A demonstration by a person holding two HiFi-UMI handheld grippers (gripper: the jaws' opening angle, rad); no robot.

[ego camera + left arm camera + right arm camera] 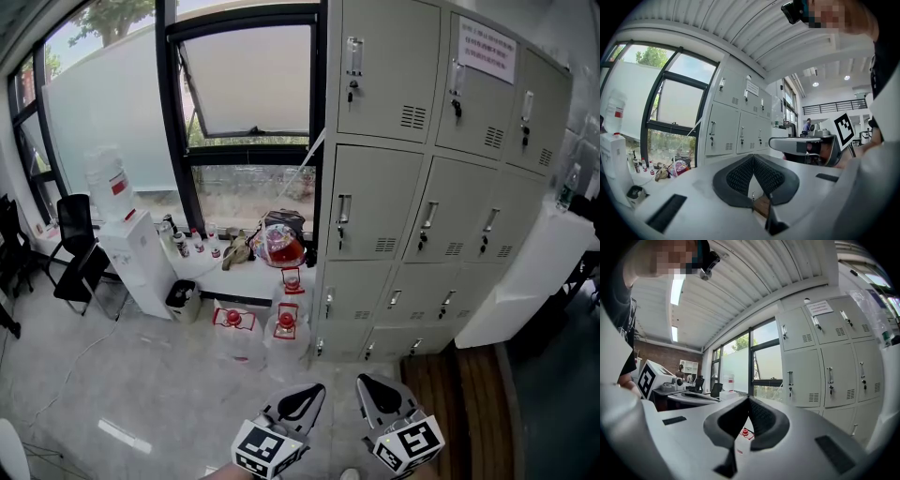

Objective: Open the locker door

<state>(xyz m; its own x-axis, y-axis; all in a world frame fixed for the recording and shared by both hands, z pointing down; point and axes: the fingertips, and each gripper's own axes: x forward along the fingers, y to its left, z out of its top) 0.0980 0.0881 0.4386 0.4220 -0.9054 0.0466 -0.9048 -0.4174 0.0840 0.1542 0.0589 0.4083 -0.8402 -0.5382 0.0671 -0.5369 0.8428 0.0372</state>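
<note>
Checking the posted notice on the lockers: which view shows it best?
The head view: the notice is largest and most face-on there. The right gripper view shows it smaller and tilted; the left gripper view shows it tiny and oblique.

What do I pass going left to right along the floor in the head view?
black office chair → white water dispenser → small black bin → clear red-capped water jugs → grey metal lockers
</note>
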